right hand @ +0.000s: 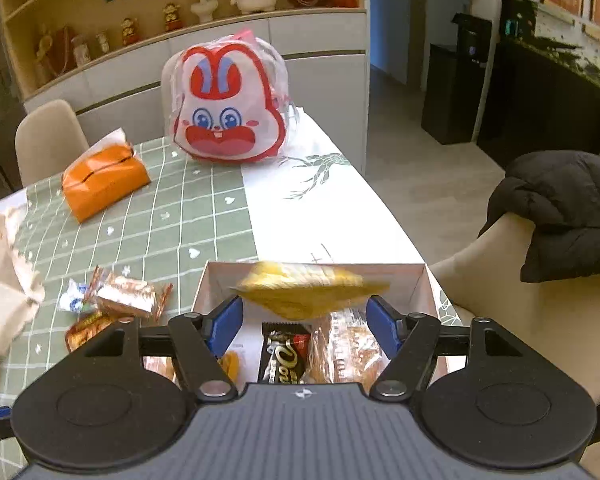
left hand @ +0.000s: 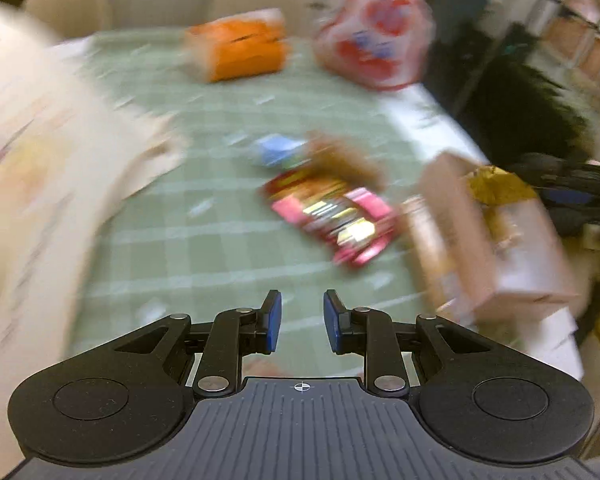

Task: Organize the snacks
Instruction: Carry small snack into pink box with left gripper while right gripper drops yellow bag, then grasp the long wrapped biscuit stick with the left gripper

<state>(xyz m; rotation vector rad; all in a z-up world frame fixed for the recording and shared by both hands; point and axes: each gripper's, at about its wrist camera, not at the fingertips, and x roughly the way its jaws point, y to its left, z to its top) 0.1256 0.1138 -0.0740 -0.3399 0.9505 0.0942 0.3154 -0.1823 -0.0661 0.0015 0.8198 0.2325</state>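
Checked table (right hand: 204, 216), snack box (right hand: 422, 280), tissue pack (right hand: 104, 184)

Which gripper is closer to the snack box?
Right. The right gripper is over the box; the left gripper is over the tablecloth beside it.

Glossy wrappers, matt cardboard, woven cloth

Beyond the jaws a matt cardboard box (right hand: 424, 280) holds a shiny foil chocolate bar (right hand: 284, 356) and a glossy yellow packet (right hand: 308, 288); the checked tablecloth (right hand: 172, 216) looks soft, the blue pads (right hand: 224, 324) rubbery.
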